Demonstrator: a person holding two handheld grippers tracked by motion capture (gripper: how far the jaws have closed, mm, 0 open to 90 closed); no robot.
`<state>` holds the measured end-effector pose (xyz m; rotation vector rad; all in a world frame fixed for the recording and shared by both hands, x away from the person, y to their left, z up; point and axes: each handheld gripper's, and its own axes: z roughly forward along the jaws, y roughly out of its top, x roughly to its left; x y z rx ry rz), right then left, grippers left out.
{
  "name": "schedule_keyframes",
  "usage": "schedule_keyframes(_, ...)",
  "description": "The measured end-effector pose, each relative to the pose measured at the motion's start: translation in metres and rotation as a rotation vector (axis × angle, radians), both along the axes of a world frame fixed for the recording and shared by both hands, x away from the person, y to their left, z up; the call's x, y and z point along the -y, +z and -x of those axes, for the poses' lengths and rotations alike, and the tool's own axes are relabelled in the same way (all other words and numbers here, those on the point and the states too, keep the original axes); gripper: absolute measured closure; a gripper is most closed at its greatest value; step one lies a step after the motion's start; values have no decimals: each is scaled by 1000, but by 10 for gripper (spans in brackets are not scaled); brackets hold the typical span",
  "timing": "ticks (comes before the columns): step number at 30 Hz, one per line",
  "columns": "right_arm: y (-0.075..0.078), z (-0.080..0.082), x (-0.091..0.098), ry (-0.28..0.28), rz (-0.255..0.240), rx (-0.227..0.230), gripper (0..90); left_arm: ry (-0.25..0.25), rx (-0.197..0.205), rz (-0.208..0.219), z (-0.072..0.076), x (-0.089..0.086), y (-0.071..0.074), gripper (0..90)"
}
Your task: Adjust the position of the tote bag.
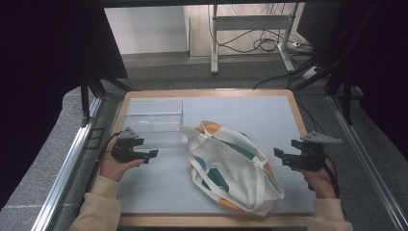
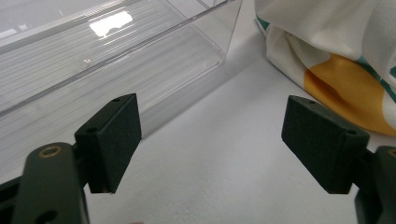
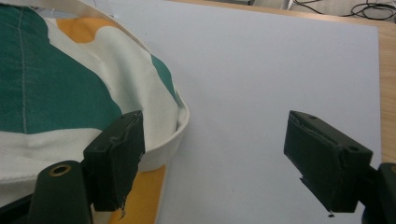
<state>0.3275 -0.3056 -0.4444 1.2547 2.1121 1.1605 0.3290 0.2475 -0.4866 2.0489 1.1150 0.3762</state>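
Two grippers, one cloth bag, one clear plastic bin. Left gripper (image 1: 153, 155): fingers (image 2: 109, 140) apart, empty, near tabletop (image 1: 250, 108) left edge. Right gripper (image 1: 280, 156): fingers (image 3: 116, 156) apart, empty, near right edge. Cloth bag (image 1: 231, 166), white with green and orange patches, lies between them at mid-tabletop; no readable writing. Clear plastic bin (image 1: 151, 120) toward far-left corner.

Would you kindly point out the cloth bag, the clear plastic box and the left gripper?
cloth bag (image 1: 231, 166): high view, middle of its printed side.
clear plastic box (image 1: 151, 120): high view, its floor.
left gripper (image 1: 150, 156): high view, between its fingertips.
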Motion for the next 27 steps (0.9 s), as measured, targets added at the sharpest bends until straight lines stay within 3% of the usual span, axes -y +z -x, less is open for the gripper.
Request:
schedule_keyframes(10,2,2,-15,26,2,13,205,-28,-5,-26,4,1,-1,221)
schedule_keyframes(16,7,7,-22,34,-9,17,210,-64,28,-29,16,2,10,217)
schedule_keyframes(22,5,5,-21,33,5,10,211,-52,27,-21,14,1,10,215)
schedule_keyframes(27,3,3,-16,28,-4,0,212,-60,13,-48,14,4,7,217)
